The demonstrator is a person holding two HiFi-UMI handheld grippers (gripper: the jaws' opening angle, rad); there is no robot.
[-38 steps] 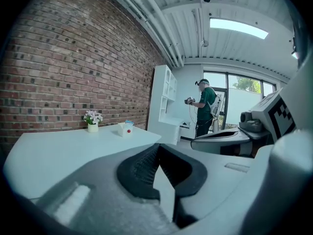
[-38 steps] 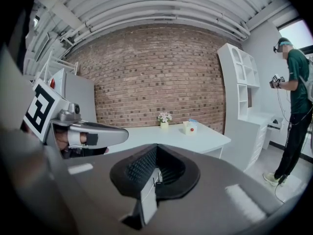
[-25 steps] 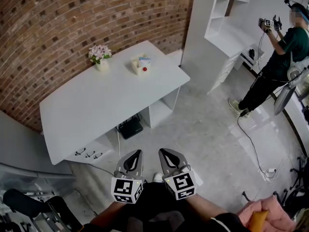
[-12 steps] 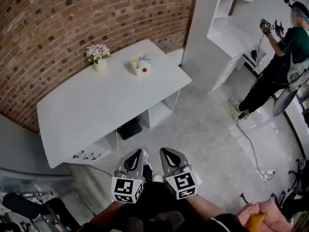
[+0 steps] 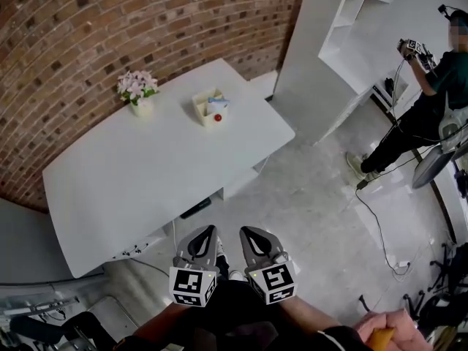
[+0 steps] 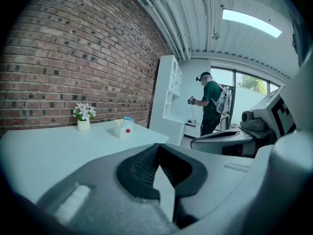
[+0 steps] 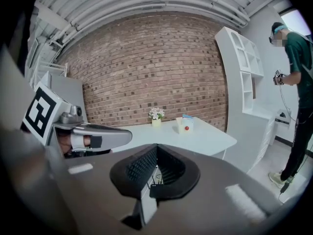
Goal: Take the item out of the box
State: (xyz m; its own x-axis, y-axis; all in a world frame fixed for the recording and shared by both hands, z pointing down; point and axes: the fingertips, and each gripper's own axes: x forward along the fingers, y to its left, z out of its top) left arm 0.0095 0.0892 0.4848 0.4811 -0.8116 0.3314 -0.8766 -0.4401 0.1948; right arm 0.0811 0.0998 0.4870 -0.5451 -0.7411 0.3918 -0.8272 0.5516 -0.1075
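Observation:
A small cream box (image 5: 208, 107) stands on the white table (image 5: 146, 174), toward its far right part, with a blue item sticking out of its top and a red dot on its front. It also shows far off as the box (image 6: 122, 128) and the box (image 7: 184, 125) in the gripper views. My left gripper (image 5: 202, 240) and right gripper (image 5: 256, 238) hang side by side low in the head view, over the floor, well short of the table. Both have their jaws together with nothing between them, as the left gripper (image 6: 157, 146) and right gripper (image 7: 156, 148) show.
A pot of pale flowers (image 5: 139, 93) stands on the table left of the box, near the brick wall. A white shelf unit (image 5: 358, 20) rises at the back right. A person (image 5: 424, 101) stands at the far right with a cable (image 5: 380, 218) trailing over the grey floor.
The table, box and flowers have slid left and lower in the head view and the table looks nearer. Both grippers keep the same place and stay closed.

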